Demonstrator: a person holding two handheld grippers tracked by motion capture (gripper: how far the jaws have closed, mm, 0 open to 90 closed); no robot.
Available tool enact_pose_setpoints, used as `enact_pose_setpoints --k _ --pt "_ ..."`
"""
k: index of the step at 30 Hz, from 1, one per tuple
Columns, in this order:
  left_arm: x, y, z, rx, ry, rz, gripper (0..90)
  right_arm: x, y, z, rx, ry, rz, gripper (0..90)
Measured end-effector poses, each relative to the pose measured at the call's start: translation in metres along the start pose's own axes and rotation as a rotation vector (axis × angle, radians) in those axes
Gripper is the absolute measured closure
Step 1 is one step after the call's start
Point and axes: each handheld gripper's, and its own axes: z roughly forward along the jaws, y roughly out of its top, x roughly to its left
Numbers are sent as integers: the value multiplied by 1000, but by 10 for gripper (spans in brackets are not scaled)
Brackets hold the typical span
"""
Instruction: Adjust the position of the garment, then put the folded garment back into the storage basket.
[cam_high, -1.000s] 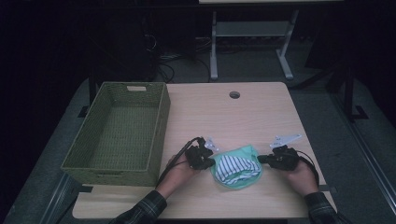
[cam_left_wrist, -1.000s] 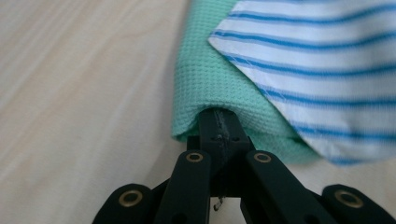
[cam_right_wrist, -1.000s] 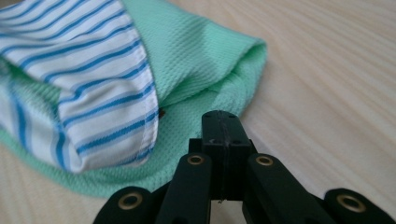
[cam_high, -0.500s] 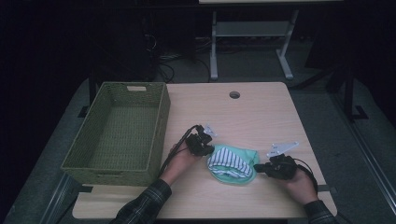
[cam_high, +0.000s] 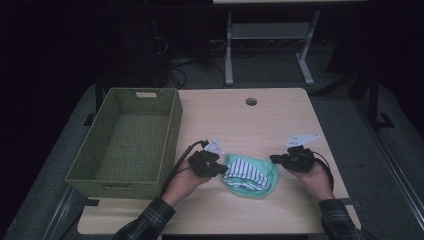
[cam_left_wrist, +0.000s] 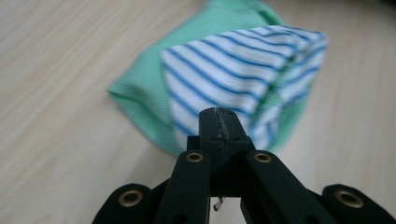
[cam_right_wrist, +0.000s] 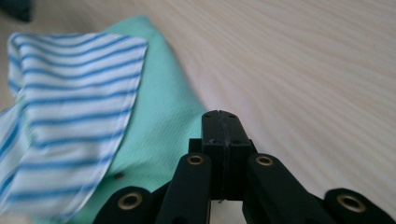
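In the high view, a folded bundle of cloth lies on the near part of the wooden table (cam_high: 260, 125): a green cloth (cam_high: 261, 186) underneath and a blue-and-white striped cloth (cam_high: 245, 174) folded on top of it. The left gripper (cam_high: 220, 169) sits just beside the bundle's left edge, held in the person's left hand (cam_high: 186, 181), and the right gripper (cam_high: 274, 159) sits just beside the bundle's right edge, held in the right hand (cam_high: 312, 181); plaid sleeves come in from the bottom. A green woven basket (cam_high: 172, 135) stands at the left side of the table, well apart from the cloths, and a small round hole (cam_high: 251, 101) shows near the table's far edge. In the left gripper view, the left gripper (cam_left_wrist: 219, 114) has its two black jaws pressed flat together with nothing between them; its tip is over the near edge of the striped cloth (cam_left_wrist: 238, 70), which lies folded on the green cloth (cam_left_wrist: 149, 88). Whether the tip touches the fabric cannot be told. In the right gripper view, the right gripper (cam_right_wrist: 221, 116) is likewise closed tight and empty, its tip at the border of the green cloth (cam_right_wrist: 161, 121) and bare table (cam_right_wrist: 303, 70), with the striped cloth (cam_right_wrist: 74, 107) off to the left.
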Motion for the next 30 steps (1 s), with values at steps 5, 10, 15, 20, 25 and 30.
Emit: enact_pose_setpoints --k 5,10,15,20,25,30 --pt "-21 -2 2 5 -41 37 897 -6 10 17 6 8 -3 898" --pt "-37 -3 18 31 -94 55 897 -7 14 31 19 25 -3 898" --pt "-46 -1 37 72 -130 75 897 -5 15 40 38 35 -12 898" --pt "-49 -2 50 118 -112 103 897 -3 13 44 55 36 -23 898" --pt "-43 -5 50 127 -79 90 897 -1 10 39 63 38 -21 899" --pt "-29 -8 47 133 -29 79 897 3 4 32 70 39 -19 898"
